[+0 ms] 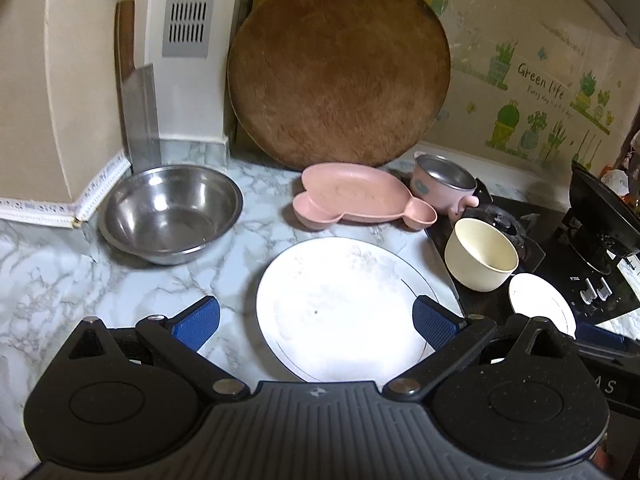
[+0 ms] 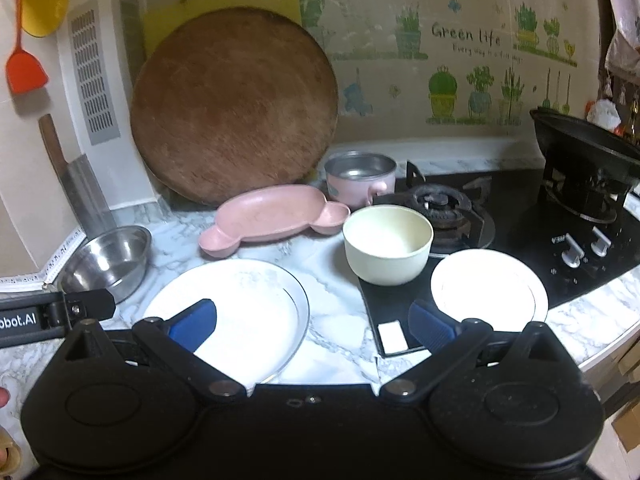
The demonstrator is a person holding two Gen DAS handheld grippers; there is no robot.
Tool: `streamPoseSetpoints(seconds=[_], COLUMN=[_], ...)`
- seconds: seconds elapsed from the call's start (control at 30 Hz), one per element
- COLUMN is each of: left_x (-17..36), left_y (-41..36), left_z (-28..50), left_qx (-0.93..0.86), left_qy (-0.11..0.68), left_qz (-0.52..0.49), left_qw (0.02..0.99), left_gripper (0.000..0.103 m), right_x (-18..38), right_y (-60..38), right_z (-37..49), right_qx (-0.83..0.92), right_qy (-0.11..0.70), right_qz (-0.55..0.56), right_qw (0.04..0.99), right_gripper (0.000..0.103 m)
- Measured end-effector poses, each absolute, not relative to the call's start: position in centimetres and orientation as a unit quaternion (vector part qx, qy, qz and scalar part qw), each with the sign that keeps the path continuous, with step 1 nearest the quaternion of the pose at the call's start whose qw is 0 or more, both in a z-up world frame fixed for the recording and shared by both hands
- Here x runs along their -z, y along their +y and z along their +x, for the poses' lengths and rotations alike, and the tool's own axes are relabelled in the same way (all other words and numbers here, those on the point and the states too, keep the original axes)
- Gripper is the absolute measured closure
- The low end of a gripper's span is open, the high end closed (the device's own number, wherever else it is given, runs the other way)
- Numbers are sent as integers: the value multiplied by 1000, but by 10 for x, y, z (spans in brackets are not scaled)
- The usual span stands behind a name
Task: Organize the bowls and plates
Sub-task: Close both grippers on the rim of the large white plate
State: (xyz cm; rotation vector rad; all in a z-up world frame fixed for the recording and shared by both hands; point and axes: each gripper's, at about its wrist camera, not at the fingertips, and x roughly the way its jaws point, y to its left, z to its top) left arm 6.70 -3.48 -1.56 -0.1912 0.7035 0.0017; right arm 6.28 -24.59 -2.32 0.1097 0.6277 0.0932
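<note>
A large white plate [image 1: 340,304] [image 2: 240,312] lies on the marble counter. My left gripper [image 1: 316,320] is open and empty above its near part. A small white plate [image 1: 540,300] [image 2: 488,284] lies on the stove's front edge. A cream bowl [image 1: 480,256] [image 2: 388,244] stands beside it. A pink divided plate [image 1: 360,200] [image 2: 272,216], a pink steel-lined cup [image 1: 444,184] [image 2: 360,176] and a steel bowl [image 1: 172,212] [image 2: 108,260] stand further back. My right gripper [image 2: 312,324] is open and empty between the two white plates.
A round wooden board [image 1: 340,68] [image 2: 236,108] leans on the wall. A cleaver [image 1: 136,112] [image 2: 80,184] stands at the left corner. A black gas stove [image 2: 520,216] with a wok [image 2: 584,136] fills the right. The left gripper's body [image 2: 60,308] shows at the left edge.
</note>
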Motion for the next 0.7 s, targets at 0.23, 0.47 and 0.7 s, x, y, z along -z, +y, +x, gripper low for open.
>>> streamPoseSetpoints(seconds=[0.23, 0.47, 0.7], left_x=[23, 34, 66], left_y=[-45, -45, -17], left_z=[80, 99, 134], left_qx=[2, -12, -37], left_qy=[354, 354, 391], left_qz=[-87, -80, -98], left_qw=[931, 932, 914], left_gripper=[0, 0, 0], right_x=[34, 44, 67], right_y=[-256, -259, -248], right_z=[72, 96, 137], right_qx=[-36, -50, -81], right_qy=[326, 334, 353], right_qz=[62, 62, 31], right_qw=[943, 939, 932], right_gripper=[0, 0, 4])
